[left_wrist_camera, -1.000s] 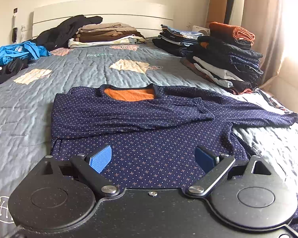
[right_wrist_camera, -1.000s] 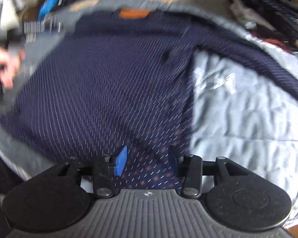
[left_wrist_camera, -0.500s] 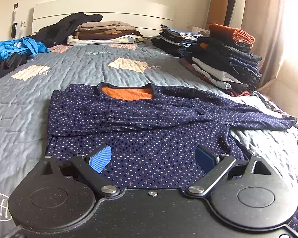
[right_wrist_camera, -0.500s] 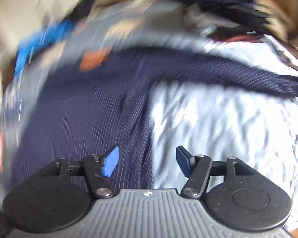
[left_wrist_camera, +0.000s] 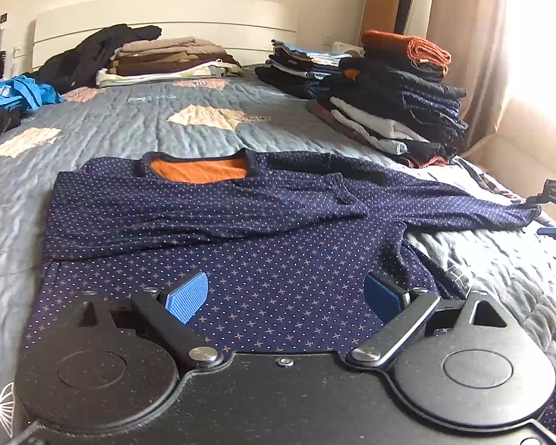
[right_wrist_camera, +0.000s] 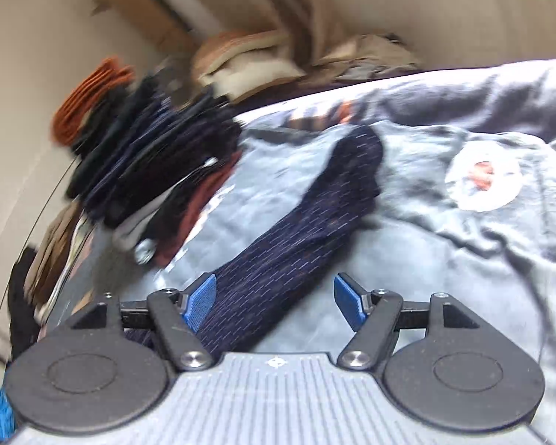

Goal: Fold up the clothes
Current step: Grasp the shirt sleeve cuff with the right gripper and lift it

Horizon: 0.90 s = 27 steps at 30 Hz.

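1. Left gripper (left_wrist_camera: pixel 283 293): jaws spread wide, empty, low over hem end of navy dotted top (left_wrist_camera: pixel 218 222).
2. Right gripper (right_wrist_camera: pixel 274 300): jaws likewise apart, gripping nothing, poised above outstretched sleeve (right_wrist_camera: pixel 315 222), pointing along it toward cuff; view motion-blurred.
3. Navy dotted top: spread flat on grey quilted bedspread (left_wrist_camera: pixel 137 122), orange lining showing at neckline, one sleeve already laid across chest, the other sleeve stretched out sideways toward bed edge.
4. Handling, as judged: light, soft, limp knit; no stiffness, likely to sag and drag when lifted, slight grip on quilt. Not fragile.
5. Hold point, as judged: outstretched sleeve near cuff, pinched through both layers; hem corners suited to later lengthwise fold.
6. Surroundings: folded stack (left_wrist_camera: pixel 389 107) beside outstretched sleeve, further piles by headboard (left_wrist_camera: pixel 166 15).
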Each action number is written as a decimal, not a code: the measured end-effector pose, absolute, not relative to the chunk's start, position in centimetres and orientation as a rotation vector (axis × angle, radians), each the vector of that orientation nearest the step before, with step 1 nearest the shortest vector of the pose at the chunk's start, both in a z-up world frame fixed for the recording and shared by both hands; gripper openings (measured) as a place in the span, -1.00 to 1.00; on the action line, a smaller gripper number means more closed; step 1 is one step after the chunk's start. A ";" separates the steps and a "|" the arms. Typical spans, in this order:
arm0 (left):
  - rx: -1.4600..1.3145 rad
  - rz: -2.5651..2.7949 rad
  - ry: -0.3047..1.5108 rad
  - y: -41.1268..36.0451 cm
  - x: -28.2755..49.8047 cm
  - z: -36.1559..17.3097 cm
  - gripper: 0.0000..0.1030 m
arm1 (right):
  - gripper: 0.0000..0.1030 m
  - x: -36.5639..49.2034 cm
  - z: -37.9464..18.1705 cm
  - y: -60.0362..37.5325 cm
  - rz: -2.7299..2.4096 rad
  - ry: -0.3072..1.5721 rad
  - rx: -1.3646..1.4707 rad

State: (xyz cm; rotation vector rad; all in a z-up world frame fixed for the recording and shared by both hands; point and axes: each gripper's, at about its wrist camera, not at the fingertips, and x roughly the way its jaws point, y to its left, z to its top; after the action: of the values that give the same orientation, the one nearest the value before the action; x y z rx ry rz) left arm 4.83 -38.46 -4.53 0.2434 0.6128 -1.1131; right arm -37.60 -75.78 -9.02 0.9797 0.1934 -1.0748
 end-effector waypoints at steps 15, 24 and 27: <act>0.281 -1.070 0.621 -38.8 5.9 -5.5 0.77 | 0.16 -38.5 -14.1 -83.7 -1.346 0.103 1.063; 0.232 -1.041 0.615 -37.9 7.5 -4.5 0.77 | -0.79 -34.9 -9.4 -82.5 -1.267 0.005 0.937; 0.185 -1.013 0.609 -37.2 8.7 -3.5 0.77 | -0.79 -32.0 -5.4 -80.6 -1.164 -0.018 0.828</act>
State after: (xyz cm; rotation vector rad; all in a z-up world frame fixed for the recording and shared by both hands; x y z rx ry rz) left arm 8.72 -37.18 -3.51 0.1852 0.6089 -1.0126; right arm -31.97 -80.60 -5.36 0.8281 -0.0177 -1.1638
